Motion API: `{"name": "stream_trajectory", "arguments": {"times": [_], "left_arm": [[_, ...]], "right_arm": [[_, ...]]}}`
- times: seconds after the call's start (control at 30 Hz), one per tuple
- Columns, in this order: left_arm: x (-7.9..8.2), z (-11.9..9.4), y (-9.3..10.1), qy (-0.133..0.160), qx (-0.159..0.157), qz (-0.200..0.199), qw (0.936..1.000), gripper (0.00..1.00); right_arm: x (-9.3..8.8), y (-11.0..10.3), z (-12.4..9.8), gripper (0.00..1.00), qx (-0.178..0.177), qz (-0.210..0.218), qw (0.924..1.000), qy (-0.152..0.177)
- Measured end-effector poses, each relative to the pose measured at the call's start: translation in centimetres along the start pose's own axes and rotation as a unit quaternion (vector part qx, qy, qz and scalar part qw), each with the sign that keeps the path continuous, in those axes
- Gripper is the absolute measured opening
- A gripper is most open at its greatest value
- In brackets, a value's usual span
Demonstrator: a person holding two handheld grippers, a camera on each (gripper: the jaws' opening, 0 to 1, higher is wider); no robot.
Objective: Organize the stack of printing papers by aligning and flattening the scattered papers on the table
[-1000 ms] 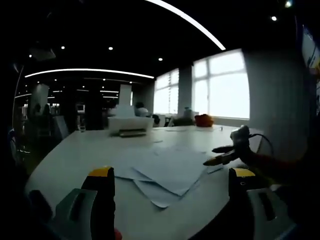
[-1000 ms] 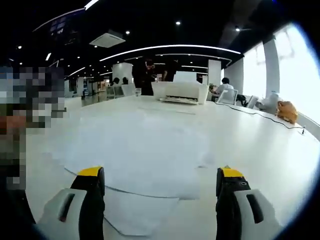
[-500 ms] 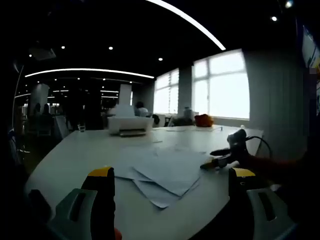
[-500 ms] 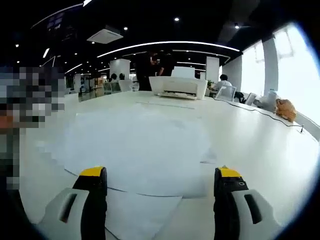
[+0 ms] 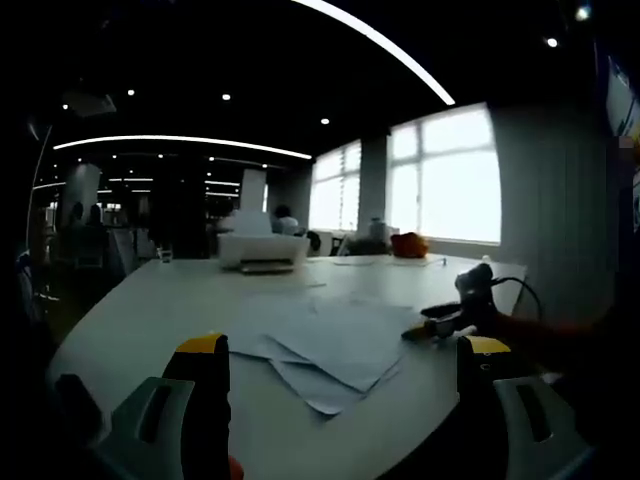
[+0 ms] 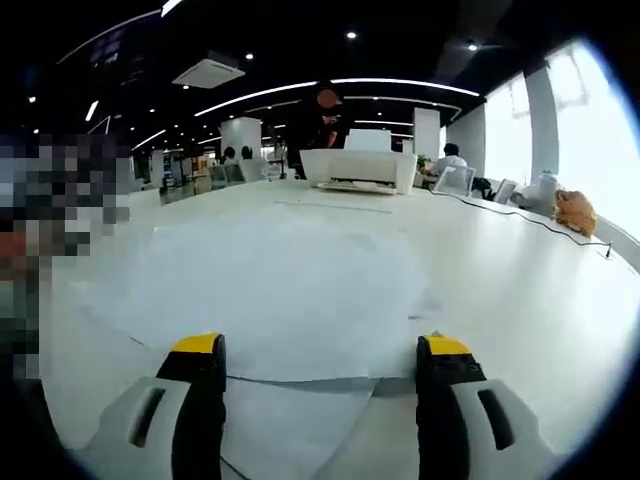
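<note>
Scattered white printing papers [image 5: 335,340] lie fanned and overlapping on the white table [image 5: 160,310]. My left gripper [image 5: 345,350] is open and held back from them, its yellow-tipped jaws wide apart above the table's near edge. My right gripper [image 5: 432,327] comes in from the right, low at the pile's right side. In the right gripper view the papers [image 6: 270,290] spread out just ahead. The right gripper [image 6: 320,348] is open, its jaws standing over the nearest sheet's edge with nothing pinched between them.
A white printer [image 6: 357,168] stands at the far side of the table [image 6: 520,290], with a person [image 6: 322,115] behind it. An orange object [image 6: 575,212] and a cable [image 6: 500,222] lie near the windows. Seated people and chairs are farther back.
The right gripper has edged forward and lower onto the papers' near edge, and its jaws have narrowed slightly. The left gripper has stayed almost still.
</note>
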State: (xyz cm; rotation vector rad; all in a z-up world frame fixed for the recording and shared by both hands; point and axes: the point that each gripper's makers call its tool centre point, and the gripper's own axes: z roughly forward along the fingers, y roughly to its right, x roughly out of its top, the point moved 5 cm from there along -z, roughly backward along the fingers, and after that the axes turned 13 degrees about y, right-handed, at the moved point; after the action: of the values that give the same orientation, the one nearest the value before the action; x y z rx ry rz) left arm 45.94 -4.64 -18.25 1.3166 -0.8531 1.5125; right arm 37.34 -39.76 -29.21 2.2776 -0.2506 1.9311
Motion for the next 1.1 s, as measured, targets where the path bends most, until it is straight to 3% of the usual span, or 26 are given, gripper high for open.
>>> {"name": "stream_trajectory", "arguments": {"times": [0.2, 0.33, 0.6, 0.7, 0.8, 1.1], "left_arm": [[-0.1, 0.0, 0.1, -0.002, 0.000, 0.000, 1.0000, 0.97], [-0.2, 0.0, 0.1, -0.003, -0.001, 0.000, 1.0000, 0.97], [-0.2, 0.0, 0.3, -0.003, -0.001, 0.001, 1.0000, 0.97], [-0.2, 0.1, 0.3, -0.003, -0.002, 0.001, 1.0000, 0.97], [-0.3, 0.1, 0.4, -0.004, -0.002, 0.001, 1.0000, 0.97], [-0.5, 0.2, 0.4, -0.007, -0.005, 0.000, 1.0000, 0.97]], "right_arm": [[0.2, -0.6, -0.5, 0.66, 0.005, -0.022, 0.9997, 0.010], [0.4, -1.4, -0.6, 0.58, 0.023, -0.042, 0.9987, 0.019], [0.2, -2.0, -0.5, 0.45, 0.045, -0.039, 0.9981, 0.017], [0.2, -2.4, -0.5, 0.37, 0.059, -0.038, 0.9974, 0.017], [0.1, -3.1, -0.8, 0.20, 0.076, -0.055, 0.9954, 0.018], [0.0, -3.1, -0.3, 0.12, 0.092, -0.061, 0.9938, 0.018]]}}
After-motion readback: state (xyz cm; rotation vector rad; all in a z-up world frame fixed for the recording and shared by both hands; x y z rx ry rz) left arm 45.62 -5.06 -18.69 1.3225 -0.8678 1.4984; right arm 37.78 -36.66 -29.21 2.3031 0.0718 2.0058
